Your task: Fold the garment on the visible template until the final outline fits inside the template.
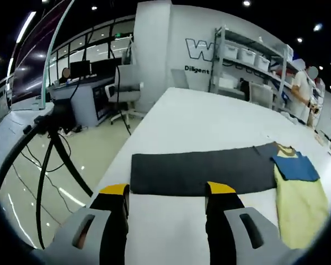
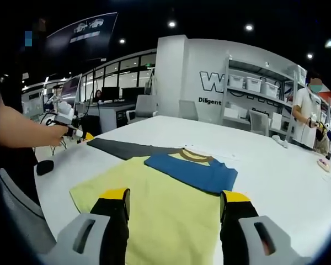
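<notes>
Left gripper (image 1: 166,190): we see its jaws spread, grasping nothing, tips at the near edge of the dark template (image 1: 204,171).
Right gripper (image 2: 174,197): jaws parted, empty — over the garment (image 2: 171,212).
Garment: yellow-and-blue, on the white table (image 2: 276,176), at the template's 3 o'clock end in the left gripper view.

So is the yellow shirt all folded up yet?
Not yet. The yellow and blue shirt lies spread on the white table, partly over the dark grey template, sticking out well past it. Both the left gripper and right gripper are open, holding nothing. All of the folding is left.
</notes>
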A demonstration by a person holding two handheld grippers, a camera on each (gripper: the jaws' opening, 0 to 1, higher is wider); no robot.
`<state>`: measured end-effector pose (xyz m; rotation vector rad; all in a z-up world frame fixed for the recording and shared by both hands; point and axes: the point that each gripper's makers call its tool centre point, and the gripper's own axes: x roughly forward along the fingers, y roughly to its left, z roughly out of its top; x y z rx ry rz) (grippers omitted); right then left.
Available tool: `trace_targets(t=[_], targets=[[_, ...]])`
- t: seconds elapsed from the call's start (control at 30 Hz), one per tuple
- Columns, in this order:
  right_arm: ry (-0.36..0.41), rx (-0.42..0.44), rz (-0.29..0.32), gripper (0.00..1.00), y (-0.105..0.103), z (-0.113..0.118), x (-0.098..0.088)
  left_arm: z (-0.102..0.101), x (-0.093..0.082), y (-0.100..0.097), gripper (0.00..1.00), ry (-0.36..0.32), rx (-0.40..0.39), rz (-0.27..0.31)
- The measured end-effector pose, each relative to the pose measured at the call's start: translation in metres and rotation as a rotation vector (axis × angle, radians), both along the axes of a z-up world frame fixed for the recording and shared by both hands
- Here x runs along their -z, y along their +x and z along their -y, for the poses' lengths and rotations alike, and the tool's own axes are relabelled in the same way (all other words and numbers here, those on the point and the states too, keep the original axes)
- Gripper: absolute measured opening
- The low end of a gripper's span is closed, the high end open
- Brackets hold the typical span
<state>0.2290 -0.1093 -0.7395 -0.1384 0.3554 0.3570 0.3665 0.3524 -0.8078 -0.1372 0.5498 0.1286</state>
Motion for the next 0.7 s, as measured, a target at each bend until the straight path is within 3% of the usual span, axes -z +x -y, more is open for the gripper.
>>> trace_targets(t=[0.27,0.7], targets=[[-0.011,0.000,-0.008,0.63,0.000,0.001,0.004,-0.010,0.012,0.007,0.47,-0.060,-0.039,-0.026],[-0.032,-0.005,-0.015,0.62,0.001,-0.001,0.008,-0.019,0.029,0.009,0.40,-0.103,-0.086,-0.065]])
